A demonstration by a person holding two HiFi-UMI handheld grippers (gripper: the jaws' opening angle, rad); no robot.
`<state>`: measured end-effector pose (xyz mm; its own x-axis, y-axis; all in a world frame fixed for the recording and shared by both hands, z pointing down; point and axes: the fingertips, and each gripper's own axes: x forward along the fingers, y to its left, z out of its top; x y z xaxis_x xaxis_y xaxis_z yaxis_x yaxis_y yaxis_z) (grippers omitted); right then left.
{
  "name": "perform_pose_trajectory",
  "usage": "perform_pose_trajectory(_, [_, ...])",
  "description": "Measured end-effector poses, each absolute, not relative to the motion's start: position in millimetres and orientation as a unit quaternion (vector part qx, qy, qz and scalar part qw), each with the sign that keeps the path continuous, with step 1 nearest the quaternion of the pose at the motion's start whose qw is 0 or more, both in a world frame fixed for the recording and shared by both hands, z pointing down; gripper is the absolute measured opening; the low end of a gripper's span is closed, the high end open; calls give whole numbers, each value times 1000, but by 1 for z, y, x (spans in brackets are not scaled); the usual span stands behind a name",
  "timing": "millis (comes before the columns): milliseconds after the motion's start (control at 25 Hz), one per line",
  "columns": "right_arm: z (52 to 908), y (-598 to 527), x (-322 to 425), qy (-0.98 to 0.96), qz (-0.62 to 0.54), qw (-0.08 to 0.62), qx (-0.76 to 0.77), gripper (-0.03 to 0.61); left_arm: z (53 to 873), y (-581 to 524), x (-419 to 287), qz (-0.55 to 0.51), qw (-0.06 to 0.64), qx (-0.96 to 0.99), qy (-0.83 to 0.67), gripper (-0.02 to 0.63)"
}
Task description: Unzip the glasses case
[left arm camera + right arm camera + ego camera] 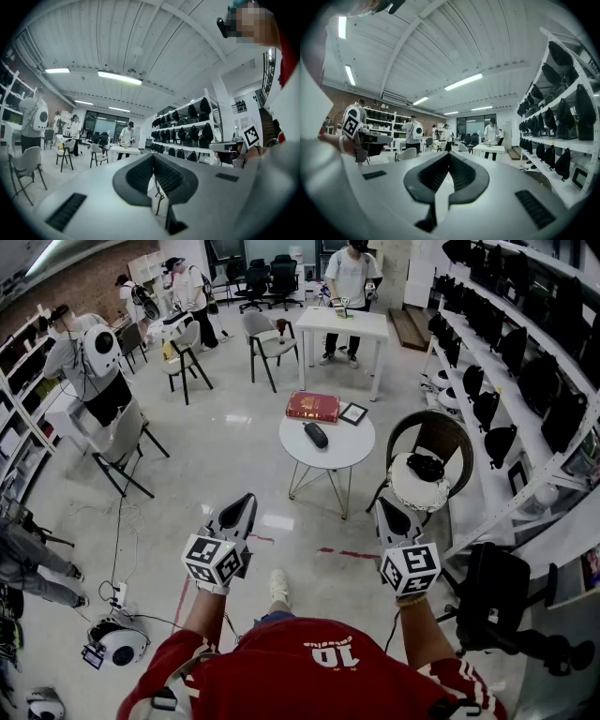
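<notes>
our left gripper (246, 502) and right gripper (384, 510) keep fingers pressed together on nothing (each gripper view shows this plainly). only the head view shows the case (316, 435), on the table (352, 454), well ahead of the fingertips.

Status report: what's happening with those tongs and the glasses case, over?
Left tongs, right tongs shut, empty. Glasses case on round table ahead, untouched. Nothing in the way.
</notes>
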<state>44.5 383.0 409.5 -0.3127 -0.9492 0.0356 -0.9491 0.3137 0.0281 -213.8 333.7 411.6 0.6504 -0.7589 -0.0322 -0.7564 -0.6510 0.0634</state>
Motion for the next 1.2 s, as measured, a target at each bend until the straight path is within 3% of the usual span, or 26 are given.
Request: perform_pose_trajectory(1200, [401, 389, 38, -829, -46, 9, 558, 9, 418, 333, -200, -39, 39, 911, -408, 8])
